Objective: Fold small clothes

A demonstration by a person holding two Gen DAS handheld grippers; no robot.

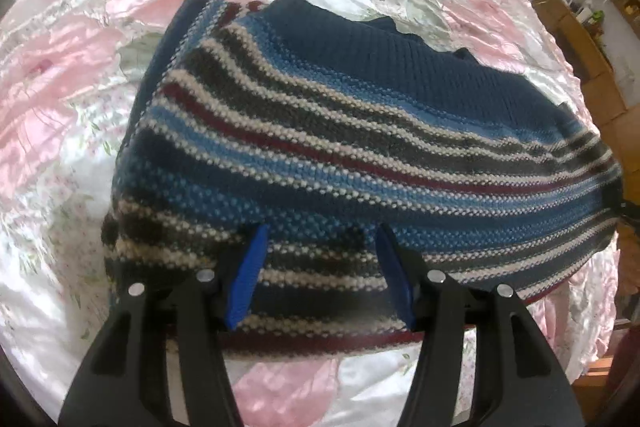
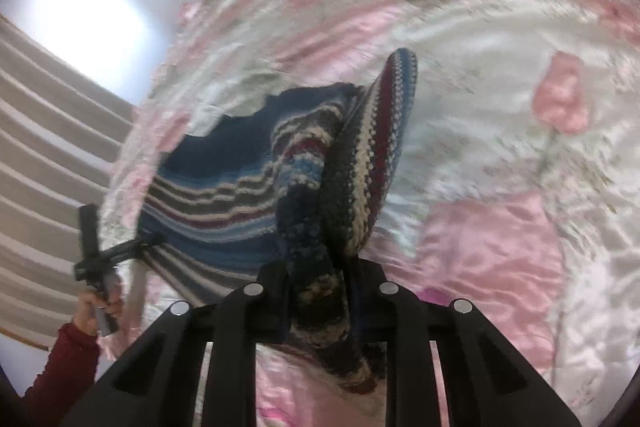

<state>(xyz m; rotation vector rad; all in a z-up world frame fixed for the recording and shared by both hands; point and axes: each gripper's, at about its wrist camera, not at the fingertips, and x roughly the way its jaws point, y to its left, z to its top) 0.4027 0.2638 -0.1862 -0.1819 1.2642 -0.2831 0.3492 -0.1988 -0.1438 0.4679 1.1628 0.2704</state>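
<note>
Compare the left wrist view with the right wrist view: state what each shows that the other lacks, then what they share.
Only the left wrist view shows the left claw close up, blue pads wide apart over the striped sweater, and wooden shelves beyond the bed.

Only the right wrist view shows the right claw shut on a bunched sweater edge, a hand in a dark red sleeve holding the other tool, and a bright window.

Both show the same sweater lying on the pink floral bedspread.
</note>
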